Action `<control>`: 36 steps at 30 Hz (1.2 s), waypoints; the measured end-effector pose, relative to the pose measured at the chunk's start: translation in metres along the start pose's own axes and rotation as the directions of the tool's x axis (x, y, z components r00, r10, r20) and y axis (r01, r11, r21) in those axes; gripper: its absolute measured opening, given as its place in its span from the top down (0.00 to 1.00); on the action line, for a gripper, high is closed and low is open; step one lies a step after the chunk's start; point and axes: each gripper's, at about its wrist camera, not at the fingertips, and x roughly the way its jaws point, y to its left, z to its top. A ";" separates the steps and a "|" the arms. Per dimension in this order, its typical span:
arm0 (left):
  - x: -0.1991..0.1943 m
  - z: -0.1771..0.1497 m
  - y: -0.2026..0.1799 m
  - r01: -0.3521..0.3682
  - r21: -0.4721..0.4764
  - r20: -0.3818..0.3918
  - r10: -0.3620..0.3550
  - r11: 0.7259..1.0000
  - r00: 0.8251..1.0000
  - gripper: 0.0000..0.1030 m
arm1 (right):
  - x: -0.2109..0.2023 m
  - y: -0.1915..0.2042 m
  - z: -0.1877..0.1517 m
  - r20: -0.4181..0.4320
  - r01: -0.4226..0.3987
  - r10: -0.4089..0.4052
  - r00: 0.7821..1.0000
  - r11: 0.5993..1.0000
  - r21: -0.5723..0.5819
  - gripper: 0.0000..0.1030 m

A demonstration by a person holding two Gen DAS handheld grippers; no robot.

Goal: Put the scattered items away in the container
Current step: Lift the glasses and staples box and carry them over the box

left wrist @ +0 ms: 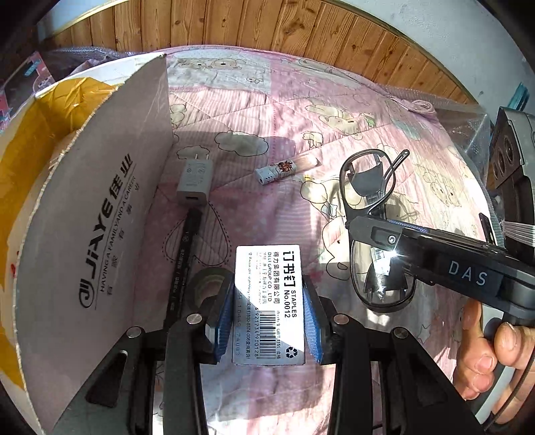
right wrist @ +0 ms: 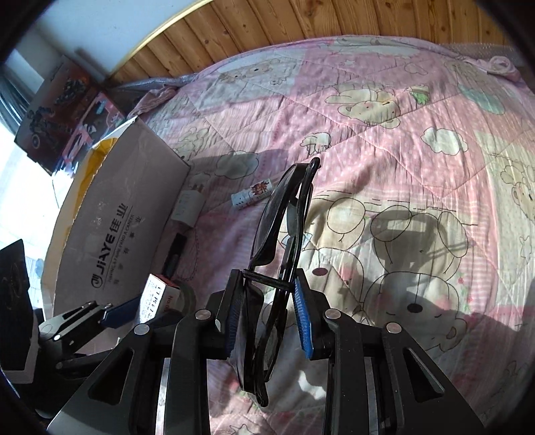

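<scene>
Clamped between the blue pads of the left hand-held gripper (left wrist: 269, 321): a small white staples box (left wrist: 269, 301), printed in black with Chinese characters, "STAPLES No.0012", a barcode and a recycling mark, its long side running forward between the fingers. Just beside that gripper's left finger, partly hidden: a dark roll of tape (left wrist: 209, 287) and a black pencil (left wrist: 184, 264) lying on the pink cartoon-bear quilt (left wrist: 301, 110). Ahead of the pencil tip, a grey USB wall charger (left wrist: 195, 182), prongs pointing away. Further ahead and right, a small capped tube (left wrist: 284, 170) with a red-brown pattern, lying on its side. To the left, rising close alongside, the grey wall of the cardboard box (left wrist: 100, 227) marked "JIAYE", yellow lining showing inside.

Closed on folded black-framed glasses (right wrist: 281, 267): the right hand-held gripper (right wrist: 269, 321), pads pinching the frame from both sides, lenses clear, temples folded, the pair held on edge above the quilt. Fingers of a person's hand (left wrist: 488, 351) wrapped around that gripper's handle, seen from the left wrist. Beyond the bed, a wood-panelled wall (right wrist: 267, 30).
</scene>
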 end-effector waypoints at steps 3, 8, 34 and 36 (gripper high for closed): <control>-0.012 -0.002 0.000 -0.018 -0.003 0.012 0.018 1.000 1.000 0.63 | -0.005 0.003 -0.004 0.018 0.007 -0.007 1.000 1.000 0.002 0.70; -0.037 -0.012 0.002 -0.022 0.001 0.048 0.022 1.000 0.999 0.63 | -0.013 0.011 -0.020 0.035 0.017 -0.017 0.999 1.000 0.001 0.70; -0.116 -0.063 0.023 0.021 -0.014 0.154 -0.019 1.000 0.988 0.63 | -0.044 0.074 -0.086 0.083 0.096 -0.089 0.993 0.991 -0.093 0.70; -0.119 -0.066 0.025 0.020 -0.017 0.156 -0.017 1.000 0.988 0.63 | -0.045 0.078 -0.089 0.086 0.098 -0.089 0.992 0.990 -0.100 0.70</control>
